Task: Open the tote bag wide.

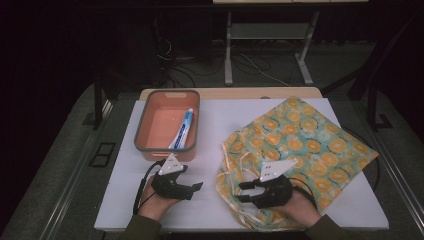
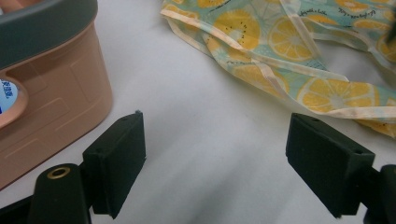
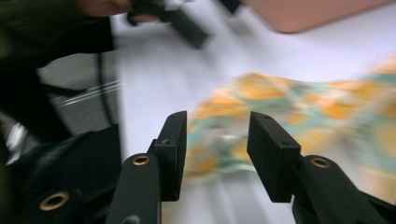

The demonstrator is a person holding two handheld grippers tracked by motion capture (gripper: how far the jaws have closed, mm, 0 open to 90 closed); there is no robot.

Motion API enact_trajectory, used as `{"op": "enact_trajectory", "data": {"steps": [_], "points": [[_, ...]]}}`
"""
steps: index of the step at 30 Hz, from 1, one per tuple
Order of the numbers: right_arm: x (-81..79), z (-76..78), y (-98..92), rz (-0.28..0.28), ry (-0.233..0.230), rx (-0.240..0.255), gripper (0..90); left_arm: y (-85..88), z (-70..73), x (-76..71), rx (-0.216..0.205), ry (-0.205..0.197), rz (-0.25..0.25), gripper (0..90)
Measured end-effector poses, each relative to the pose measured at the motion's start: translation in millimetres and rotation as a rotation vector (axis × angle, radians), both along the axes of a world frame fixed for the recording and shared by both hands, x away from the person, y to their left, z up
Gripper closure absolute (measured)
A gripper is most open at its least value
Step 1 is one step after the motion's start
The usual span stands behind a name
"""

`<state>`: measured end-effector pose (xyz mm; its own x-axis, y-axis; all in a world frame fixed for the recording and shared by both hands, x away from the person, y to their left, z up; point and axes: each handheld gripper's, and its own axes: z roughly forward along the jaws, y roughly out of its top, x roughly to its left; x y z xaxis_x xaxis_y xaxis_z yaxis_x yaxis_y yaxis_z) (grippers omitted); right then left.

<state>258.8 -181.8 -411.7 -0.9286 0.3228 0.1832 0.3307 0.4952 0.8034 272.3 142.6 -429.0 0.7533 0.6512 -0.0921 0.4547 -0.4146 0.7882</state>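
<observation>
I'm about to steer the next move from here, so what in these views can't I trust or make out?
- Tube in the bin, high view: print too small to read.
- Bag, right gripper view: motion blur smears its print and edges, so whether the right tool touches it is unclear.
- Bag's near edge, high view: hidden by the right hand.
- Bin, left gripper view: cut off by the frame edge.

High view looks forward and down on your desk [image 1: 215, 200]. Each tongs view rides low, close behind its own pads. All three share the lemon-print bag [image 1: 300, 145] [image 2: 280, 51] [image 3: 280, 107].
</observation>
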Motion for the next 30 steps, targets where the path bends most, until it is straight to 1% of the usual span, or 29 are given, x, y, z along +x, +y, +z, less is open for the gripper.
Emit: {"op": "enact_trajectory", "data": {"steps": [2, 3, 5, 7, 9, 10, 11, 12, 13, 14, 15, 16, 17, 18, 19, 20, 21, 23, 24, 25, 26, 27, 28, 30], "points": [[11.3, -0.2, -8.8, -0.052, -0.003, -0.030, 54.4, -0.2, -0.3, 0.0, 0.000, 0.000, 0.001, 18.6], [17.1, -1.8, -12.5, -0.071, 0.002, -0.046, 53.2, -0.3, -0.4, 0.1, 0.001, 0.000, 0.000, 18.5], [27.3, -5.8, -17.7, -0.106, 0.020, -0.061, 51.4, -0.3, -0.7, 0.4, -0.001, -0.001, -0.003, 18.2], [36.3, -10.0, -18.7, -0.117, 0.043, -0.063, 50.3, -0.3, -0.8, 0.4, -0.002, -0.002, -0.005, 17.3], [43.1, -15.0, -15.8, -0.125, 0.062, -0.071, 49.8, 0.1, -1.2, 0.4, 0.000, -0.002, -0.006, 15.6], [43.1, -15.0, -15.8, -0.125, 0.062, -0.071, 49.8, 0.5, -1.4, 0.5, 0.000, -0.001, -0.007, 15.6], [48.6, -21.0, -11.0, -0.121, 0.082, -0.086, 50.6, 0.9, -1.7, 0.7, -0.001, -0.002, -0.009, 13.7], [48.6, -21.0, -11.0, -0.121, 0.082, -0.086, 50.6, 1.6, -2.1, 1.1, -0.003, -0.004, -0.011, 13.7], [52.7, -26.3, -6.1, -0.120, 0.097, -0.101, 54.9, 2.5, -2.3, 1.2, -0.005, -0.006, -0.013, 12.2], [54.3, -28.5, -4.1, -0.120, 0.095, -0.113, 57.9, 4.0, -3.2, 1.5, -0.012, -0.007, -0.017, 11.1], [54.3, -28.5, -4.1, -0.120, 0.095, -0.113, 57.9, 4.0, -3.2, 1.5, -0.012, -0.007, -0.017, 8.8], [56.7, -31.9, -1.0, -0.104, 0.103, -0.116, 65.3, 5.3, -5.2, 2.0, -0.008, 0.002, -0.030, 5.1], [57.1, -32.7, 0.1, -0.098, 0.101, -0.120, 69.9, 5.3, -5.2, 2.0, -0.008, 0.002, -0.030, 3.1], [57.1, -32.7, 0.1, -0.098, 0.101, -0.120, 69.9, 5.9, -6.4, 2.1, -0.003, 0.003, -0.033, 3.1], [56.9, -32.7, 1.5, -0.087, 0.087, -0.123, 79.1, 7.0, -7.5, 2.3, 0.002, 0.001, -0.042, 1.1], [56.7, -32.0, 1.9, -0.084, 0.083, -0.119, 84.0, 9.1, -9.9, 3.3, 0.008, 0.011, -0.051, 0.0], [56.2, -30.5, 1.7, -0.083, 0.073, -0.114, 87.7, 9.1, -9.9, 3.3, 0.008, 0.011, -0.051, 0.0], [56.0, -26.2, 0.0, -0.086, 0.055, -0.107, 88.5, 11.2, -11.2, 3.9, 0.009, 0.015, -0.050, 0.0], [56.0, -26.2, 0.0, -0.086, 0.055, -0.107, 88.5, 11.5, -11.3, 4.0, 0.006, 0.016, -0.045, 0.0], [56.2, -18.8, -3.1, -0.098, 0.035, -0.094, 88.7, 11.5, -11.2, 4.0, 0.005, 0.016, -0.044, 0.0], [56.5, -14.3, -5.5, -0.106, 0.024, -0.082, 88.7, 10.2, -10.9, 3.8, 0.005, 0.015, -0.048, 0.0], [56.5, -14.3, -5.5, -0.106, 0.024, -0.082, 88.7, 10.2, -10.9, 3.8, 0.005, 0.015, -0.048, 0.0], [58.6, -5.4, -11.4, -0.127, -0.005, -0.058, 88.7, 9.4, -11.0, 3.5, 0.006, 0.016, -0.049, 0.0], [62.5, 3.1, -20.3, -0.155, -0.018, -0.035, 88.7, 8.4, -11.7, 3.5, 0.009, 0.019, -0.051, 0.0]]}}
